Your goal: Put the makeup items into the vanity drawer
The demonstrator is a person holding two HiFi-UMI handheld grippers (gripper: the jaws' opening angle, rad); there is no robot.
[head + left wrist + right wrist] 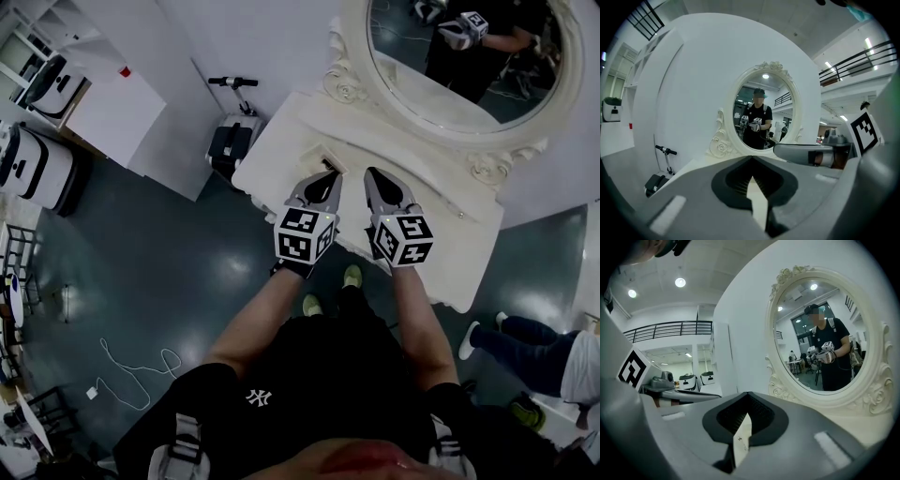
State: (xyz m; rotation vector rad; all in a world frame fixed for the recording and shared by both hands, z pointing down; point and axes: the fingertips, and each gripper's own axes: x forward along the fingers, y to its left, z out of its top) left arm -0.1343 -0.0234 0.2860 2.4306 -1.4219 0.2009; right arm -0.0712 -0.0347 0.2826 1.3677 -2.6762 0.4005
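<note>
We see white vanity top (286,131) on dark glossy floor (187,281); ornate oval mirror (427,111) stands along its back edge.

1. This is a big open indoor hall used as a lab or studio. An ornate cream vanity desk (281,141) with an oval mirror in a carved cream frame (441,117) stands alone against a bare white partition wall (693,84).
2. Around the desk is a glossy dark green floor (159,253), with a loose white cable (141,361) on it.
3. Left of the desk is a parked black kick scooter (230,141); farther left are white-and-black machine casings (37,169).
4. High above the desk runs a black-railed upper gallery (670,326).
</note>
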